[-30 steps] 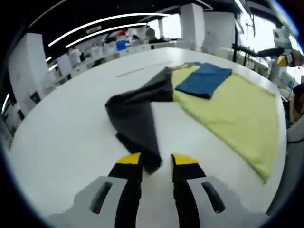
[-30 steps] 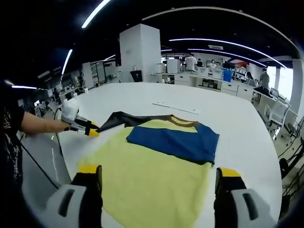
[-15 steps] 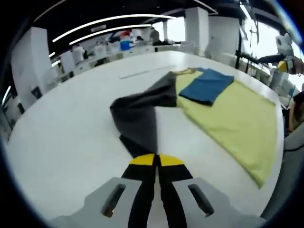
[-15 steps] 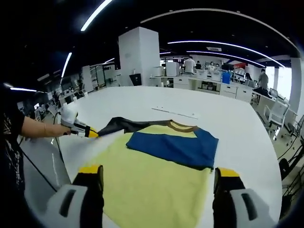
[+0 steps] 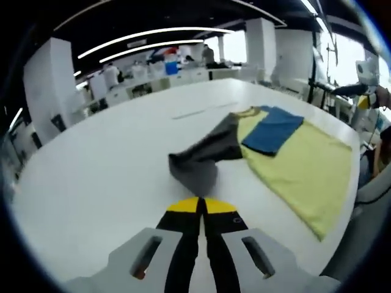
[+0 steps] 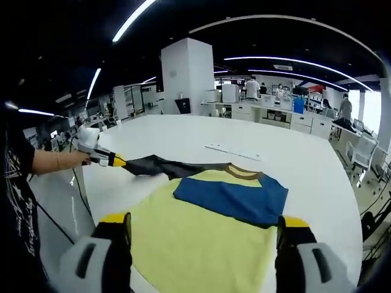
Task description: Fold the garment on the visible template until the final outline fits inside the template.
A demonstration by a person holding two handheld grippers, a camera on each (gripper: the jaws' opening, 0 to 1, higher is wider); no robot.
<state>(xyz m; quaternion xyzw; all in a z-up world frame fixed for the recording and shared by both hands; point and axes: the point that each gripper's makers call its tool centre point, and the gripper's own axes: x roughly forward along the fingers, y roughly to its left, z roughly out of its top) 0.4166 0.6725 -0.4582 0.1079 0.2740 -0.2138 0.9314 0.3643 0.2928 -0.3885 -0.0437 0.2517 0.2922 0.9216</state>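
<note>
The table was plain white. The garment's body was pale yellow, its folded sleeve deep blue, its other sleeve dark grey, almost black, and its collar brown. The left gripper had black jaws with yellow tips and a light grey body; the right gripper showed the same black, yellow and grey. The person's shirt was black with a pale print. The pillar was white.
</note>
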